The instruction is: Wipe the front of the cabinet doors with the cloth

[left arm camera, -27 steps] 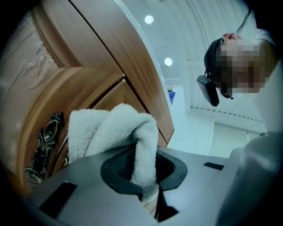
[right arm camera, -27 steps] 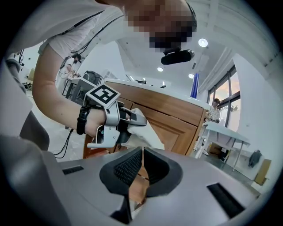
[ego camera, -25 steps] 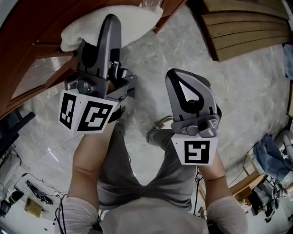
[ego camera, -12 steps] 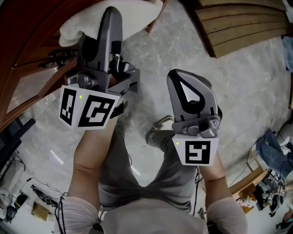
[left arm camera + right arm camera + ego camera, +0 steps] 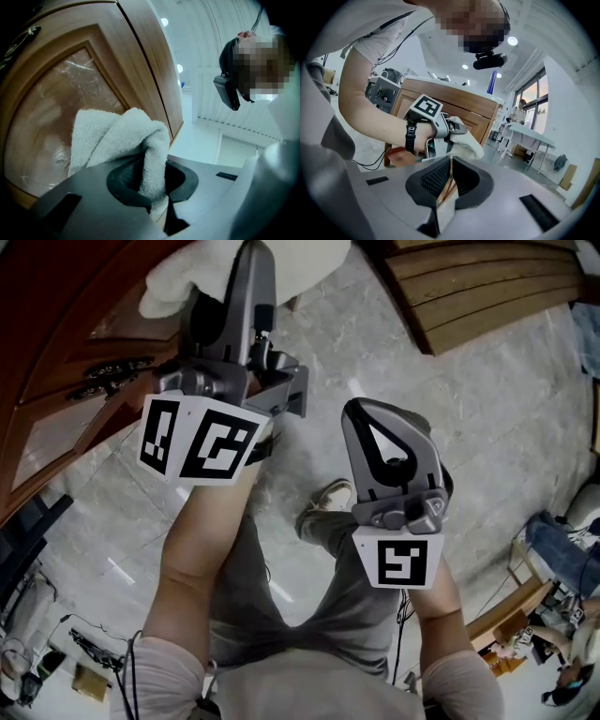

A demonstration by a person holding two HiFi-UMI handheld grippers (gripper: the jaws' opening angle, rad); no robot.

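Note:
A white cloth is clamped in my left gripper, which is shut on it at the top of the head view. In the left gripper view the cloth bulges out of the jaws and lies against the glass panel of the brown wooden cabinet door. My right gripper hangs apart over the floor, lower and to the right, with its jaws shut and nothing between them. The right gripper view shows the left gripper holding the cloth at the cabinet.
Grey marble floor lies below. A slatted wooden panel is at the top right. The person's legs and a shoe are under the grippers. Cables and clutter line the lower corners. A white table and another person stand beyond.
My left gripper has slid up and to the right along the cabinet door with the cloth in it. The right gripper has barely moved.

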